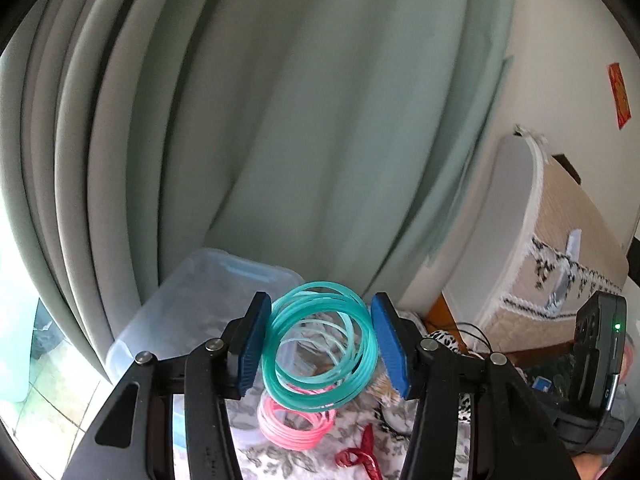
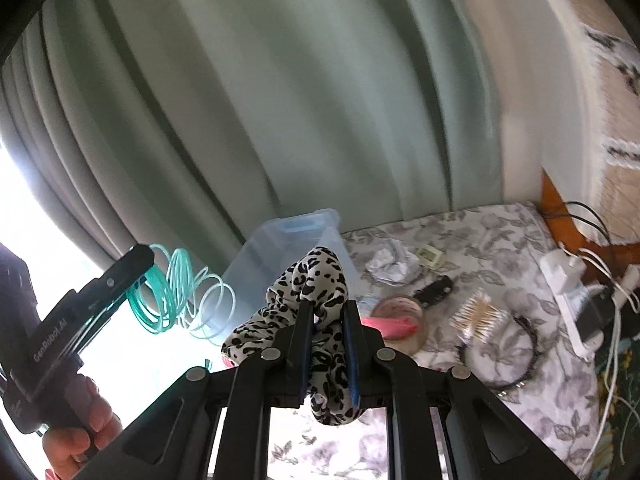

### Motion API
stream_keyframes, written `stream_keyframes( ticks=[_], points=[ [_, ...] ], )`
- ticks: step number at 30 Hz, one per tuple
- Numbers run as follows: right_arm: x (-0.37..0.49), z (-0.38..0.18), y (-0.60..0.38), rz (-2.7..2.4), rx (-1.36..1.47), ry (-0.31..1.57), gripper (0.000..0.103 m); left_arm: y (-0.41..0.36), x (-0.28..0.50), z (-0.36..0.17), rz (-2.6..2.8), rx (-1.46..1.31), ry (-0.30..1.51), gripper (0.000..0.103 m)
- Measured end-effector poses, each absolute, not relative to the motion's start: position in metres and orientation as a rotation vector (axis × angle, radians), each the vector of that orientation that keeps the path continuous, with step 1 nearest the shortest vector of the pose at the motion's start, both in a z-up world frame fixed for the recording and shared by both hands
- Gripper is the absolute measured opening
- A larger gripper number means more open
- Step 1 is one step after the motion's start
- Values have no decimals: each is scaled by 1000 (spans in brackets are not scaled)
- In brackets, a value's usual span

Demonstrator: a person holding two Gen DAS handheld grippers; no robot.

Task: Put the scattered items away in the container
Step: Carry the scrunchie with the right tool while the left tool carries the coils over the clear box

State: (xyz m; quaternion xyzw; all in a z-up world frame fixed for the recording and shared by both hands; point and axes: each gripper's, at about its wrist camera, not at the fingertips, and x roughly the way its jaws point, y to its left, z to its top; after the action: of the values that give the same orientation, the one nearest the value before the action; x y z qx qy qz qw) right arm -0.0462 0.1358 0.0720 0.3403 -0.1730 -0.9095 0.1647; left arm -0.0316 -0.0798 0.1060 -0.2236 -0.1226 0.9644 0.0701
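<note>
Left gripper clamped on a teal coil of rings, its loops standing upright between the pads, above the near rim of the clear container. Right gripper clamped on a leopard-print scrunchie, long axis upright, beside the container; open bedspread lies right of it.

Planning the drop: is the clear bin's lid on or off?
Off. The clear bin shows an open top with bare inner walls; no lid shows in either view.
</note>
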Motion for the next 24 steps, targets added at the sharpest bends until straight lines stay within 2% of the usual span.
stream_keyframes(
  ticks=[11,24],
  points=[
    [-75,76,77,-2523,972,-395,16,-129,-48,110,2963,-649,-436,53],
    [-103,46,35,-2441,1074,-326,16,-159,-75,59,2951,-840,-546,53]
  ],
)
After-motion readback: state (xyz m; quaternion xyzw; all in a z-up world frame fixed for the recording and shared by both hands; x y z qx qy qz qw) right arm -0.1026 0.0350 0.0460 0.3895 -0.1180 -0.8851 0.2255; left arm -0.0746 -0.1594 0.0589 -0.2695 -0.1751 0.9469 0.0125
